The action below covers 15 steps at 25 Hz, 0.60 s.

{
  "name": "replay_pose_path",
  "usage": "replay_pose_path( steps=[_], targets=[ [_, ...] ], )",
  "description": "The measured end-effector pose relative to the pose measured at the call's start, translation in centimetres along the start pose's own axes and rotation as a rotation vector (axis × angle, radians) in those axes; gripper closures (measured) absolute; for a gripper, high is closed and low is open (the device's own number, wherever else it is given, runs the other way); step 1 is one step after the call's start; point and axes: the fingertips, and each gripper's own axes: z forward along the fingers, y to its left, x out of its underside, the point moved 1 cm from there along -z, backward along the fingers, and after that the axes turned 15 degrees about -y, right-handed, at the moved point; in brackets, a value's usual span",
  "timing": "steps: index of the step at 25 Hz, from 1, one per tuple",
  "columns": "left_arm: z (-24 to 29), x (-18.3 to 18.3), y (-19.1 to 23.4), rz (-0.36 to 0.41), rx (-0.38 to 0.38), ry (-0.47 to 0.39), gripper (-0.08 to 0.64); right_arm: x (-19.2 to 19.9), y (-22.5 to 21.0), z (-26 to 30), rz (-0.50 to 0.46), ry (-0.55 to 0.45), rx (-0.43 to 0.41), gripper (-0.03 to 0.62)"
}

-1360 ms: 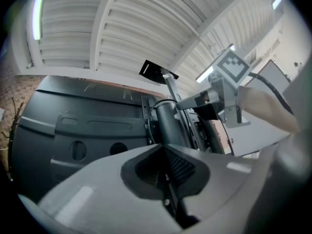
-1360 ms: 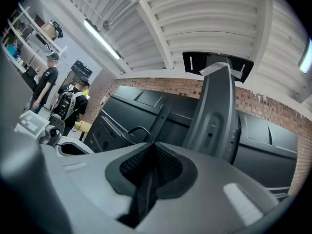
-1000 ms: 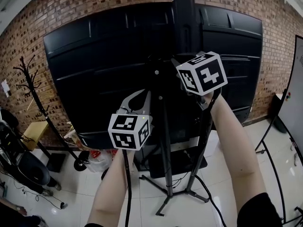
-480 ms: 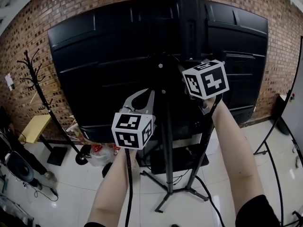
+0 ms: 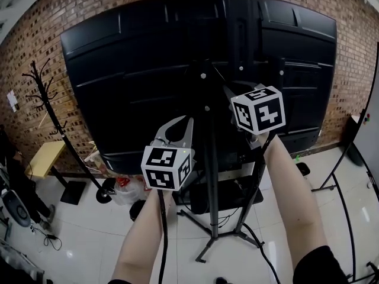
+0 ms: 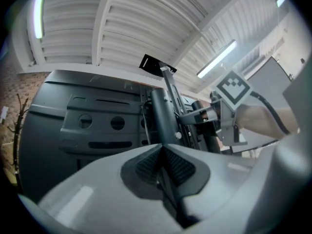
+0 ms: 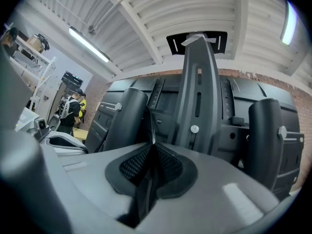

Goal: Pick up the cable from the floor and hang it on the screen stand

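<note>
A big black screen [image 5: 136,70] shows its back on a tripod stand [image 5: 208,158]. My left gripper [image 5: 180,126] is raised just left of the stand post [image 6: 163,121]. It is shut, with a thin black cable [image 6: 170,189] pinched between its pads. The cable [image 5: 161,229] hangs down along my left forearm. My right gripper [image 5: 232,96] is higher, close against the post's right side. It is shut on the same cable [image 7: 151,128], and a short end sticks up above the pads [image 7: 168,167]. Its marker cube [image 6: 233,89] shows in the left gripper view.
A black coat rack [image 5: 50,123] and a wooden stool [image 5: 44,158] stand at the left wall. A red and white bag [image 5: 121,191] lies by the stand's feet. A whiteboard frame [image 5: 349,158] is at the right. Loose wires [image 5: 50,238] lie on the white floor. A person [image 7: 73,108] stands far off.
Both grippers have sunk a little along the stand post, the right one more clearly. Both stay shut on the cable.
</note>
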Motion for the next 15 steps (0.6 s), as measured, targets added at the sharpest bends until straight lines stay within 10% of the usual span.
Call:
replay_pose_path(
  steps=[15],
  targets=[
    [-3.7, -1.2, 2.5, -0.005, -0.079, -0.053, 0.555, 0.2, -0.2, -4.0, -0.073, -0.123, 0.102, 0.5]
  ],
)
